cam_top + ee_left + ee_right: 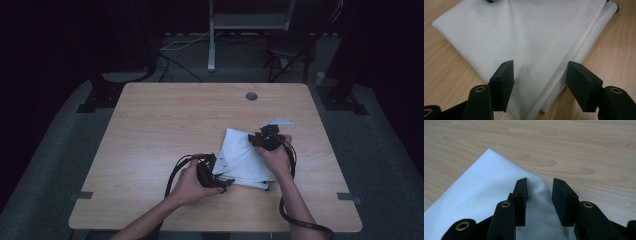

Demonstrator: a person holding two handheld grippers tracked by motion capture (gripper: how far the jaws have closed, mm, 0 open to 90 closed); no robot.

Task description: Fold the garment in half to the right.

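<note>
Folded white cloth partly hidden under both hands; left gripper fingers apart, right gripper fingers apart, nothing clamped.

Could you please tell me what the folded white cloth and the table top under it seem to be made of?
Folded white cloth: apparently a smooth, matte woven fabric, judging by its soft creases and a stitched hem along one edge.
Table top: pale wood grain with knots, though the even, flat surface suggests it may be laminate rather than solid wood.
</note>
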